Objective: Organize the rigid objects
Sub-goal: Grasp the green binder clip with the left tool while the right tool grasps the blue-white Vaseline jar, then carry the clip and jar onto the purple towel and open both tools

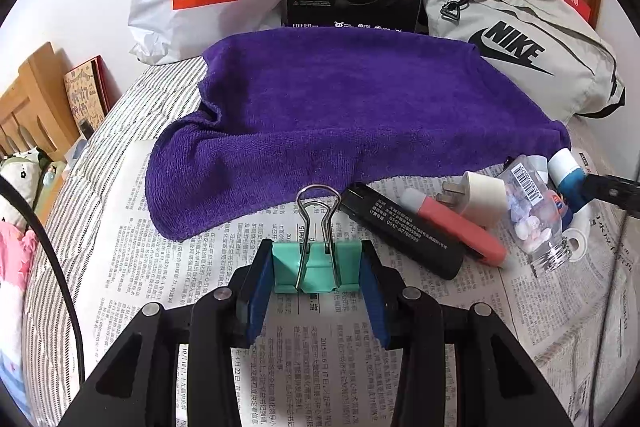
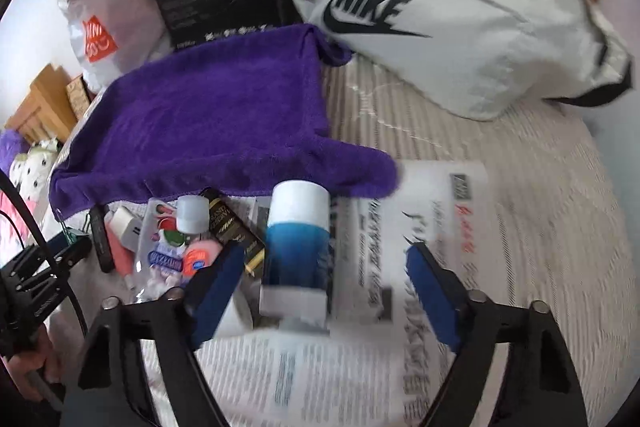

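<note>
mint-green binder clip (image 1: 316,267), purple towel (image 1: 352,119), grey-striped sheet (image 1: 160,95)

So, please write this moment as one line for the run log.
left tongs: shut on clip, over newspaper | right tongs: open, around blue tube | towel: bare

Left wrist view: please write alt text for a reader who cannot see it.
The left gripper is shut on a mint-green binder clip above a newspaper. To its right lie a black bar, a pink tube, a white plug and a clear bottle, with a purple towel behind.
</note>
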